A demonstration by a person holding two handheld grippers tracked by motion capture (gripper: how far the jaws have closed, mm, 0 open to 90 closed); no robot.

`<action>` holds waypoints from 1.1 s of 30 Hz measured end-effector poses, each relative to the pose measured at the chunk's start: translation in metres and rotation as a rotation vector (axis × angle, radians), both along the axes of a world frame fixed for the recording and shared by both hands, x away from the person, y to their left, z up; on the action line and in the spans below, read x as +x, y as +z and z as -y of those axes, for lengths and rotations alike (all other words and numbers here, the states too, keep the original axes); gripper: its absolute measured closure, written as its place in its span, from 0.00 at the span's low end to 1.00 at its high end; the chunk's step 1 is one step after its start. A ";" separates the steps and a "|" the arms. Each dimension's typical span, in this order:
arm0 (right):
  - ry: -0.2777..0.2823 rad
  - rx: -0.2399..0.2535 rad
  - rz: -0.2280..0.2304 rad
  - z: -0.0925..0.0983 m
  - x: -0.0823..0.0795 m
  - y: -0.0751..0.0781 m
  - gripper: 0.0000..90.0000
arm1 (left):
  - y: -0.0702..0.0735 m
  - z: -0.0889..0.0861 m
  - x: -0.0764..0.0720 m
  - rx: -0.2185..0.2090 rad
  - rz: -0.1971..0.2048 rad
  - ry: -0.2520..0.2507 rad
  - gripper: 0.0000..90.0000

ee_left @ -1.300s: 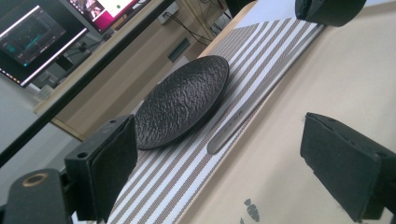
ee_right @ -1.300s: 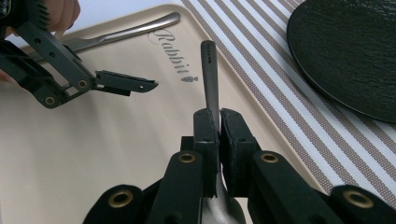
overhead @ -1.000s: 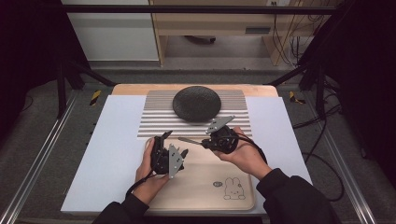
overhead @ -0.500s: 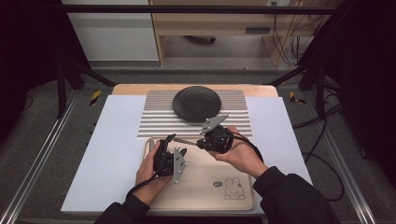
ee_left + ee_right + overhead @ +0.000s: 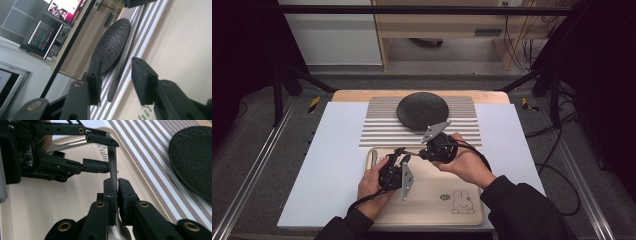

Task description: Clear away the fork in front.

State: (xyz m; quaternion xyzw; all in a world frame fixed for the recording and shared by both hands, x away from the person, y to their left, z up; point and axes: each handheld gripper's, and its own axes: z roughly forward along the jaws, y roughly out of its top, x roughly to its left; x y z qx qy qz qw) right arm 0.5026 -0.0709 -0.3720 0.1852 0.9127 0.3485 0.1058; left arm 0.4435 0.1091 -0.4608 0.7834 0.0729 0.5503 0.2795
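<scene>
The beige tray point(image 5: 432, 200) lies bare toward 5 o'clock of the grippers; at 12 o'clock the black plate point(image 5: 422, 110) blocks the striped mat point(image 5: 382, 127).

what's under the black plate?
The plate sits on the striped mat, which lies on the white sheet. Whatever is directly beneath the plate is covered.
</scene>
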 end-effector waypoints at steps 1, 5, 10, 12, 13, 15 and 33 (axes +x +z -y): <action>0.002 0.002 0.000 0.000 0.000 0.000 0.95 | 0.000 0.000 -0.001 0.003 0.006 -0.002 0.71; -0.002 0.003 0.001 0.000 -0.001 0.001 0.95 | 0.000 0.001 -0.002 0.015 0.003 -0.013 0.77; -0.004 0.005 -0.007 0.001 -0.001 0.001 0.95 | -0.001 0.001 -0.002 0.023 0.010 -0.016 0.80; -0.003 0.005 -0.010 0.001 -0.001 0.001 0.95 | -0.001 0.001 -0.002 0.025 0.012 -0.014 0.80; -0.004 0.007 -0.013 0.001 -0.001 0.001 0.95 | -0.001 0.001 -0.002 0.027 0.017 -0.015 0.81; -0.004 0.007 -0.015 0.001 -0.002 0.001 0.95 | -0.001 0.002 -0.003 0.040 0.030 -0.018 0.84; 0.008 0.019 -0.056 -0.002 0.000 0.000 0.95 | -0.006 0.006 -0.007 0.168 0.079 -0.039 0.96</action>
